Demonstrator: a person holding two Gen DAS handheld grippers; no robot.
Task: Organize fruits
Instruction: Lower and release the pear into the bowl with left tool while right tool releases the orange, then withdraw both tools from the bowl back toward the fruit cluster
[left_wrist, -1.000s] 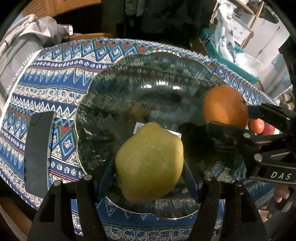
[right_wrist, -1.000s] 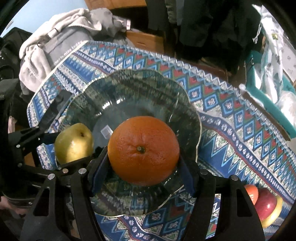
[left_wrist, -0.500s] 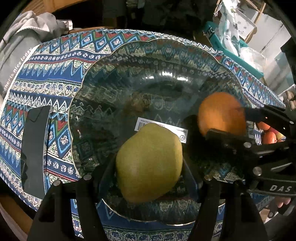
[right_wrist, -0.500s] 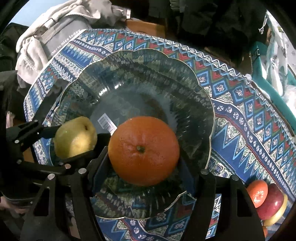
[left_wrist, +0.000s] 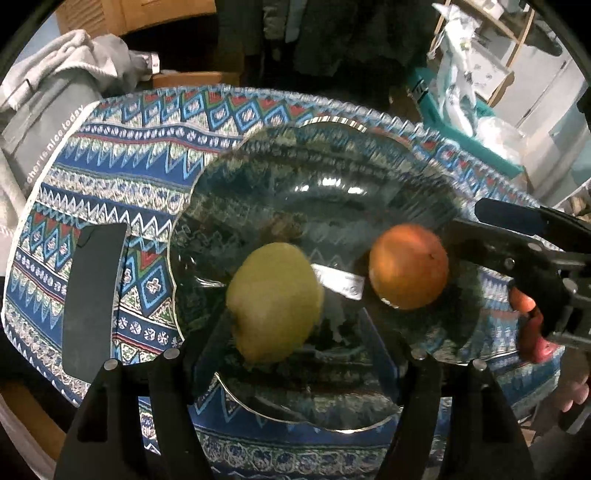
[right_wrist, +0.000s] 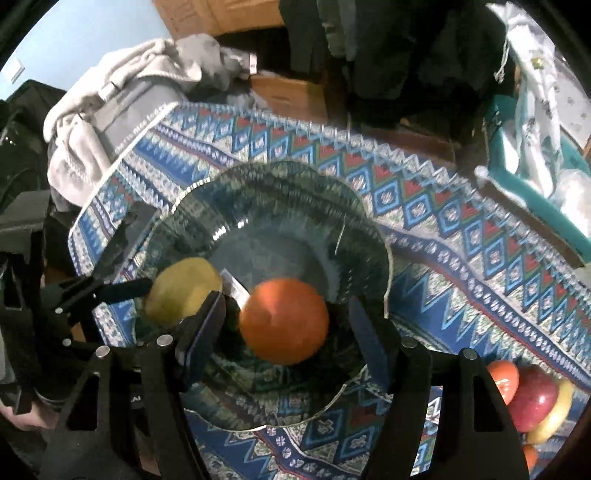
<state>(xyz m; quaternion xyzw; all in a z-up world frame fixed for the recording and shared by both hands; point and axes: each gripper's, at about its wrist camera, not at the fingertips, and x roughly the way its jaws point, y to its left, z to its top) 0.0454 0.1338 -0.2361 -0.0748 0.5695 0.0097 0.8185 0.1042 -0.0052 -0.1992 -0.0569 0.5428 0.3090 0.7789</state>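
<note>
Both jaws have sprung wide since a second ago; I've let the pear (left_wrist: 275, 302) and orange (right_wrist: 283, 320) drop into the glass bowl (right_wrist: 369, 236) (grouped together), the left gripper (left_wrist: 295, 350) and right gripper (right_wrist: 286, 332) holding nothing.

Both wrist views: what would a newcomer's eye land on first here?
The orange and the yellow-green pear lie side by side in the glass bowl, each between open fingers. The bowl sits on a loud blue zigzag-patterned tablecloth, with more fruit at its right edge.
</note>
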